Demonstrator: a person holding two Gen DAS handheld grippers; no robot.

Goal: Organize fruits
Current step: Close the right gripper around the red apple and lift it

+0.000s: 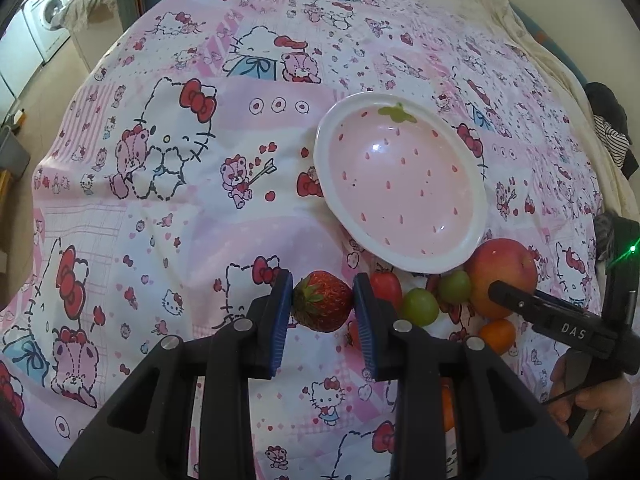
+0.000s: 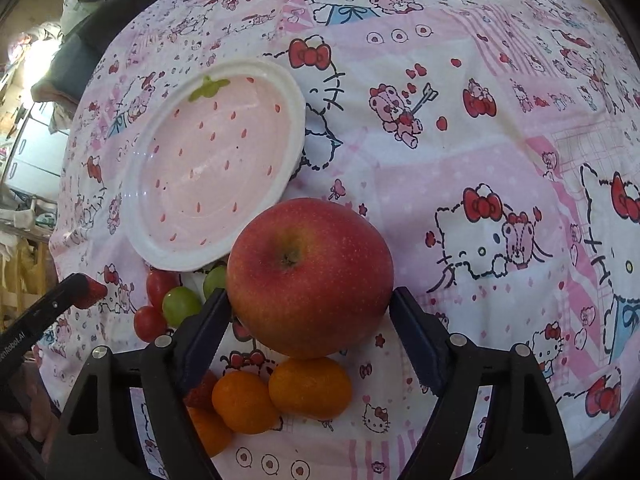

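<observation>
My left gripper (image 1: 322, 294) is shut on a red strawberry (image 1: 322, 302), held just above the patterned sheet. A pink strawberry-print plate (image 1: 325, 136) lies beyond it to the right, with nothing in it. In the right wrist view a large red apple (image 2: 310, 276) sits between the fingers of my right gripper (image 2: 310, 300), and both pads touch its sides. The plate (image 2: 298, 112) lies up and left of the apple. Just behind the apple are two small oranges (image 2: 244, 402). Left of it lie green grapes (image 2: 181, 305) and cherry tomatoes (image 2: 160, 284).
A pink cartoon-cat sheet (image 1: 180, 220) covers the bed, which drops off at the left towards a floor and a washing machine (image 1: 50, 20). A second strawberry (image 2: 200, 394) lies under my right gripper's left finger. A hand (image 1: 588, 412) holds the right gripper's handle.
</observation>
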